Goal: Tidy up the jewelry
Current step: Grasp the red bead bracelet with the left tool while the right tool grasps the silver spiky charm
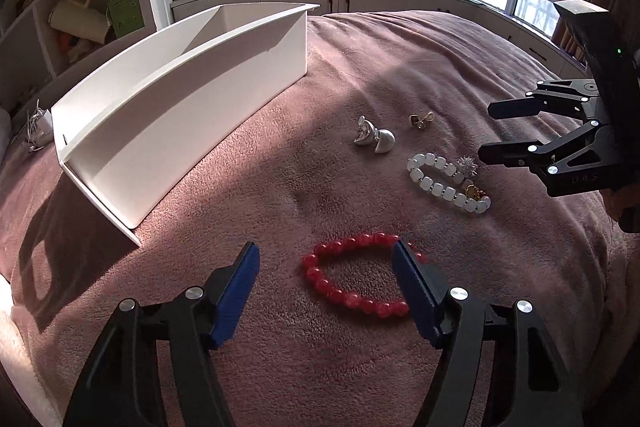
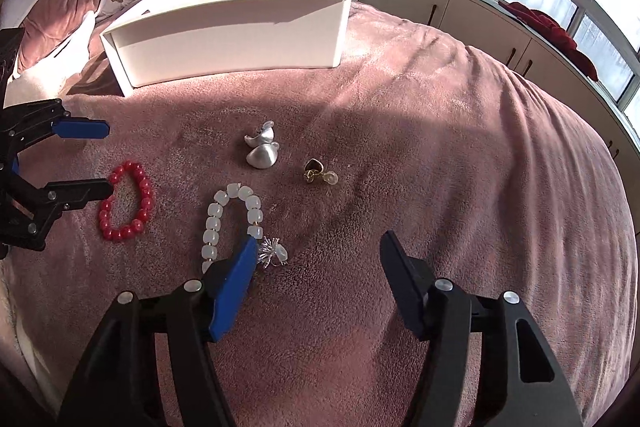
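Both jaws wide and empty: left gripper (image 1: 324,259) straddles red bracelet (image 1: 352,273), seemingly untouched; right gripper (image 2: 318,251) beside white bracelet (image 2: 232,223), mid-bedspread (image 2: 440,147).

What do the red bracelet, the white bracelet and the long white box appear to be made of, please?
Red bracelet: round glossy beads with bright highlights, likely glass or polished stone; plastic is possible. White bracelet: milky, translucent, squarish beads with a soft sheen, perhaps jade-like stone or resin. White box: thin, smooth, matte walls with crisp edges, probably plastic.
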`<state>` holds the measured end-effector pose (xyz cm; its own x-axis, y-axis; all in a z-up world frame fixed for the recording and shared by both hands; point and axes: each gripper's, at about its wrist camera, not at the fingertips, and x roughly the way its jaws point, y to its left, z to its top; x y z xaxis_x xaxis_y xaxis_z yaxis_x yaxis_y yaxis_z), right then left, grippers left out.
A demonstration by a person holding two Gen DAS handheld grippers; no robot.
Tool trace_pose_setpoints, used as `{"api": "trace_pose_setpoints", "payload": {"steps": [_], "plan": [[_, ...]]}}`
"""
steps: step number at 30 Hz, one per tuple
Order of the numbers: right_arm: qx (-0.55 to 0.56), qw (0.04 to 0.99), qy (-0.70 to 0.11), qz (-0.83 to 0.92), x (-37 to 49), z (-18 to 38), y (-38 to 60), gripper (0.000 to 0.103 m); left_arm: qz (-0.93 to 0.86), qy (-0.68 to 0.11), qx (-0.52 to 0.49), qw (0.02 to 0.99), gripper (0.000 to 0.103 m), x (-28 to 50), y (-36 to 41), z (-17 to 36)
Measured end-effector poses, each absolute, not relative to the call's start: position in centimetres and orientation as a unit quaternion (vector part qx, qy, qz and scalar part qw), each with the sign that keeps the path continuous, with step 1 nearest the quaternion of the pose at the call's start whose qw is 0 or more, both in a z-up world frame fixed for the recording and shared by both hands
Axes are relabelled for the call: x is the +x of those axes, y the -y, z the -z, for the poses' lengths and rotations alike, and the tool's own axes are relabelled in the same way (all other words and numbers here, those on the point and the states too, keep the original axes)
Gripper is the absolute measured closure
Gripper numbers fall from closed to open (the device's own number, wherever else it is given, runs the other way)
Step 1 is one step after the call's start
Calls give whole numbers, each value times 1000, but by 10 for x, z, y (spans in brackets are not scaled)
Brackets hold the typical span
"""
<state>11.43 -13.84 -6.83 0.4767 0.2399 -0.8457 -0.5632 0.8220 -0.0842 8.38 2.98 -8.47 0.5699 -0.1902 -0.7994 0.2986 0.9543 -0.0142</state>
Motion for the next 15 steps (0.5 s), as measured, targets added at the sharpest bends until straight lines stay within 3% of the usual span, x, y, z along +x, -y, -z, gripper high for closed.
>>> {"api": "trace_pose_setpoints", "payload": {"steps": [5, 9, 15], "plan": [[-186, 824, -476, -245, 118, 84, 133, 46, 146, -469, 69, 868, 46, 88, -25, 100], [-184, 820, -482, -250, 120, 88, 131, 49, 166, -481, 57, 859, 62, 91, -25, 109], [-165, 811, -496, -264, 123, 92, 131, 62, 179, -484, 37, 856, 72, 93, -28, 110]]}}
